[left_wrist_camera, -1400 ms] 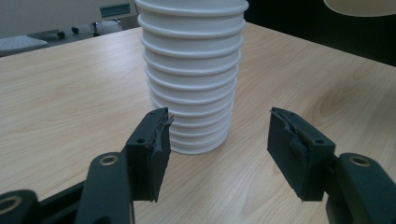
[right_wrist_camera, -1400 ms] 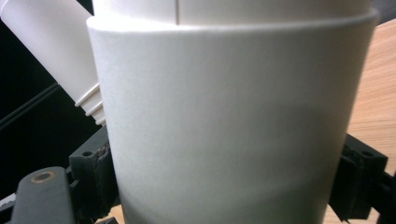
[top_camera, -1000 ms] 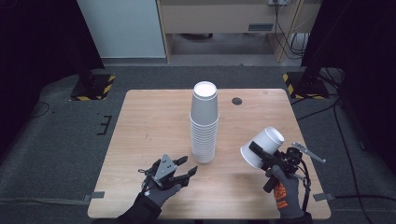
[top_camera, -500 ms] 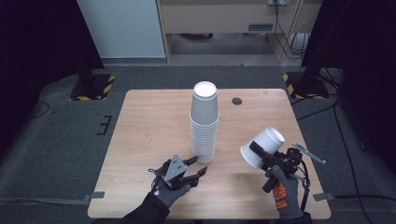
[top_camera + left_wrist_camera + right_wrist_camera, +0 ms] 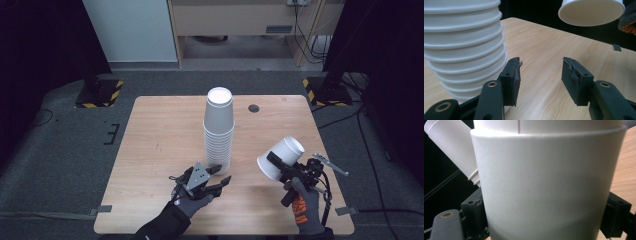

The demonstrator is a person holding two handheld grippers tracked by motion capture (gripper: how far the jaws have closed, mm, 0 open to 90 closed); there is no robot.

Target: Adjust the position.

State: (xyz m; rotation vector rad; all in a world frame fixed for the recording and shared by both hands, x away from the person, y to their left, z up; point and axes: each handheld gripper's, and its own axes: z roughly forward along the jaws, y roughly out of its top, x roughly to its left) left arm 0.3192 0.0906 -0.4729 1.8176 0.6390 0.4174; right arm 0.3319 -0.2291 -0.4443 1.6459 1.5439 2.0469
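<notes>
**Left tongs edge toward the cup stack**

Since a second ago the left tongs (image 5: 221, 176) have slid toward the stack of cups (image 5: 218, 131) mid-counter (image 5: 150, 150), jaws closing slightly yet spread, nothing between them, beside the stack's base. Right tongs (image 5: 274, 162), held raised and tilted, pinch a single cup (image 5: 281, 158) near the counter's right edge.

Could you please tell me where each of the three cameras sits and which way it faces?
High view: above the person's side, looking forward and down on the table; both gloved hands show, the left gripper by the cup stack, the right gripper holding the single cup.
Left gripper view: rides low, looking between its open jaws across the table, the stack at left.
Right gripper view: looks along its jaws, pressed on the single cup.
Shared: the stack and single cup.
</notes>
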